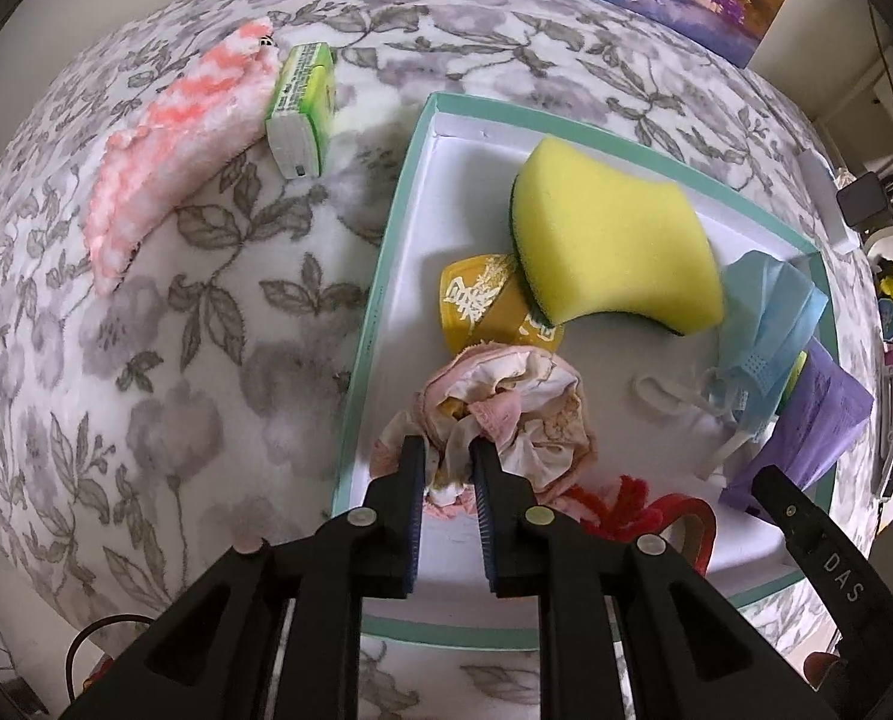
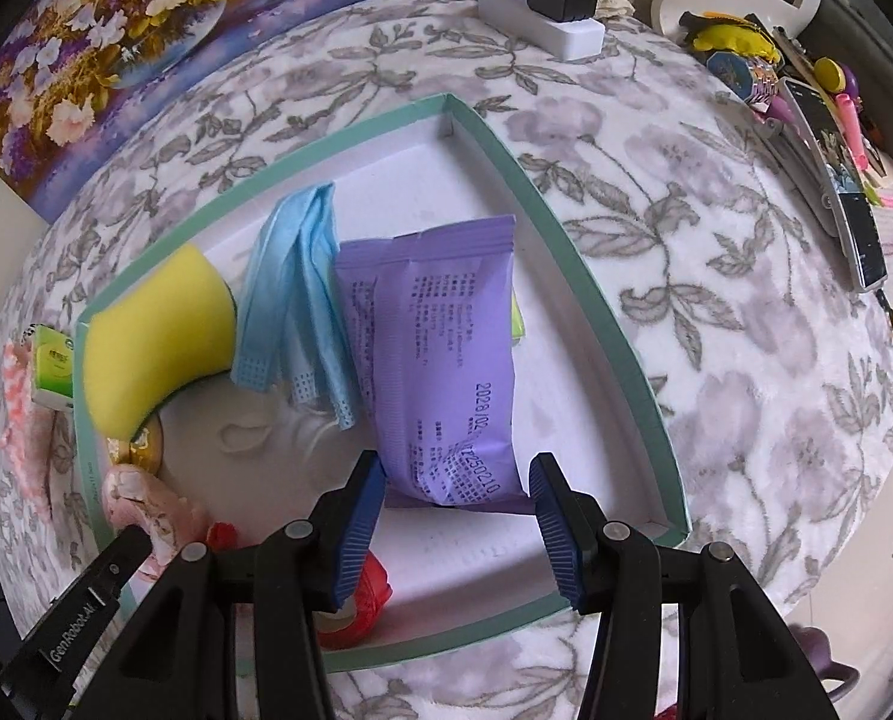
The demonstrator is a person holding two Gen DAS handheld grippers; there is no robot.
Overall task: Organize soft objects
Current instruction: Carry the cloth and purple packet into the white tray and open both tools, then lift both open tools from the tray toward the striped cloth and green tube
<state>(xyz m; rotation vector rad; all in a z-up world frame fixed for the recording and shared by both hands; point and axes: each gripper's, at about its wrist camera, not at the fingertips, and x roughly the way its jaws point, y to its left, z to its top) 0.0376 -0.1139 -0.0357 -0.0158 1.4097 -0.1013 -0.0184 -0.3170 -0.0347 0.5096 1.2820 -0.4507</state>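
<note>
A white tray with a teal rim (image 1: 386, 252) (image 2: 572, 240) lies on the floral blanket. It holds a yellow sponge (image 1: 614, 240) (image 2: 158, 336), a blue face mask (image 1: 770, 324) (image 2: 296, 288), a purple packet (image 1: 824, 420) (image 2: 440, 360), a yellow sachet (image 1: 476, 306) and a red fuzzy item (image 1: 638, 510) (image 2: 362, 594). My left gripper (image 1: 449, 468) is shut on a crumpled pink-and-cream cloth (image 1: 506, 414) (image 2: 140, 504) over the tray's near left part. My right gripper (image 2: 455, 510) is open, its jaws on either side of the purple packet's near end.
A pink-and-white fluffy towel (image 1: 170, 144) and a green tissue pack (image 1: 302, 108) (image 2: 53, 366) lie on the blanket left of the tray. A flower painting (image 2: 146, 42) leans at the back. A white power strip (image 2: 542, 24) and cluttered small items (image 2: 806, 108) sit at the right.
</note>
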